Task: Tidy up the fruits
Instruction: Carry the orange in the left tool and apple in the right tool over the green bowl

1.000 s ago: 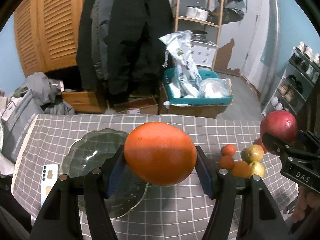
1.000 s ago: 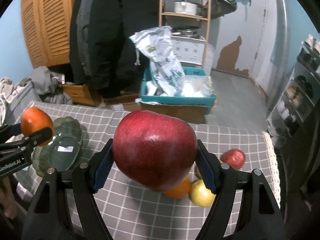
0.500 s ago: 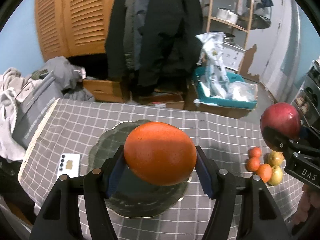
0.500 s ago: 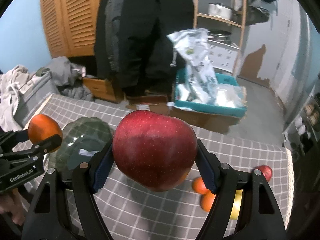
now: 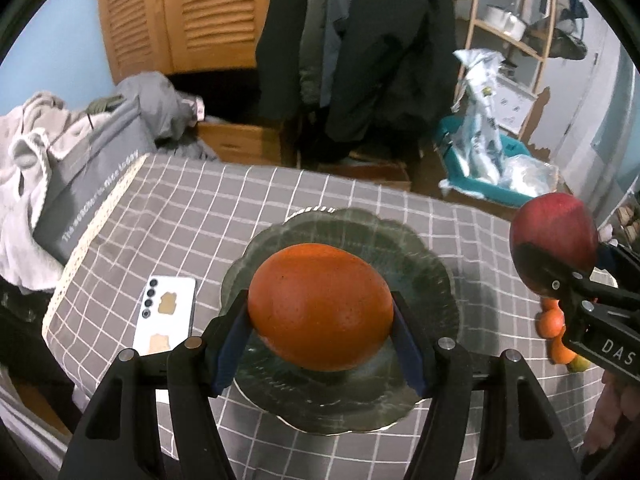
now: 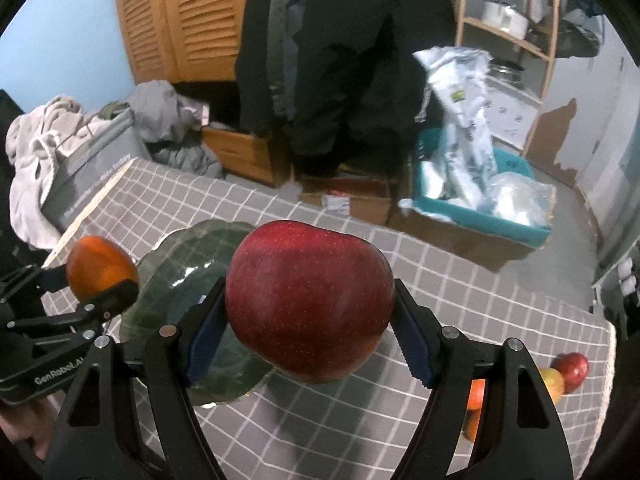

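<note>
Orange (image 5: 320, 312) clamped in left gripper (image 5: 320, 344), above empty green plate (image 5: 432, 276); apple (image 6: 310, 304) clamped in right gripper (image 6: 310, 340), beside plate. Nothing plated yet. Remaining fruit pile (image 6: 560, 376) near cloth's right edge.

Table (image 5: 208, 216) before me, grey checked cloth. On it: scalloped green glass plate (image 5: 424, 264), white phone (image 5: 166, 316) face-down just left; small fruit cluster (image 6: 560, 376) well right.
</note>
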`<state>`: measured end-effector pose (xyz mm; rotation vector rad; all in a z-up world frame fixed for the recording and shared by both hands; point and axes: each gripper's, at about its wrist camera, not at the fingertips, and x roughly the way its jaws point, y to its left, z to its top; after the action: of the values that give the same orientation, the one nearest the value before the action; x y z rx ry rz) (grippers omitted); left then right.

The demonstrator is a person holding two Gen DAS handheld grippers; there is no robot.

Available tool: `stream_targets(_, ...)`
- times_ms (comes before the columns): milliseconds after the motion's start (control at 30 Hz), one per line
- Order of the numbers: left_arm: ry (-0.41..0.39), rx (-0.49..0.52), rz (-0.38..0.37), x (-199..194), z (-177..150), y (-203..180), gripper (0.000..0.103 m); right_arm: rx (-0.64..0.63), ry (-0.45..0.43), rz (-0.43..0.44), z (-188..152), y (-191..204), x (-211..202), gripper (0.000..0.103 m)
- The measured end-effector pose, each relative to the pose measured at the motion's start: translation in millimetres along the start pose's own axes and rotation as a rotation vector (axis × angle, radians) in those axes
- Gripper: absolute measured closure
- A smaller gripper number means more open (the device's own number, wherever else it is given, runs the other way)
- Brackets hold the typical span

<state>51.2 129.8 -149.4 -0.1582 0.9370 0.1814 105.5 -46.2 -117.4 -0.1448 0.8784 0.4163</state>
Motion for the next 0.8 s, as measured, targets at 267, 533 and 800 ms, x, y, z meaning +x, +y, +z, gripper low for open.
stream_targets(267,0.094,-0.044,0.021,37.3,-8.8,16.7,0.035,0.007,0.082,0.062,-4.3,13.9,41.0,0.027)
stream_targets(533,0.179,-0.087,0.019,70.8,-19.1,25.0,0.035,-0.009,0.121,0.083,-7.5,22.7,61.0,0.027)
stream_targets(800,0.242,-0.082,0.025,88.2,-26.9,25.0,0.035,-0.011,0.163,0.095,-14.8,26.9,79.6,0.027)
